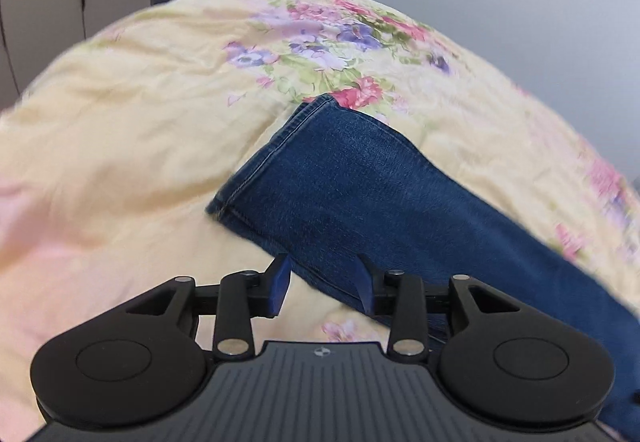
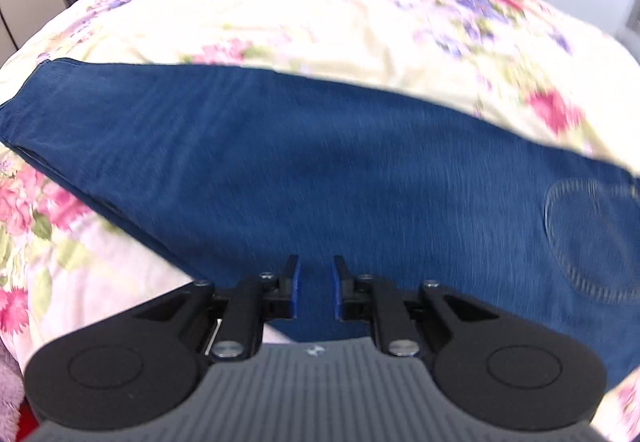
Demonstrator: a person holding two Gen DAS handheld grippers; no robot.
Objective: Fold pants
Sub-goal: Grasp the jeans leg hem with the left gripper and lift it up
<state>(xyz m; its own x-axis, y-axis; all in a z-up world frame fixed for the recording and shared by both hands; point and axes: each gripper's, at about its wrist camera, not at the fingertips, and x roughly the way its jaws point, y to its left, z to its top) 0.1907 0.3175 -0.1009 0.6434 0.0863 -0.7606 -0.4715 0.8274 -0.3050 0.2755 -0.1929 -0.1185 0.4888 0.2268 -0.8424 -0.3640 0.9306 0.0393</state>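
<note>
Denim pants (image 2: 320, 162) lie flat across floral bedspread (image 1: 140, 102), hem (image 1: 264, 158) toward bed's far edge. Left gripper (image 1: 322, 280) and right gripper (image 2: 316, 288) fingers parted, empty, above denim.

— Blue denim pants (image 2: 320, 162): a matt, finely ribbed weave is seen, hems stitched.
— Pale yellow floral cotton bedsheet (image 1: 132, 114): soft, creased, matt. Matt black plastic is shown on the left gripper (image 1: 322, 278), with bright metal pins.

Bright, even light; motion-blurred fisheye edges
</note>
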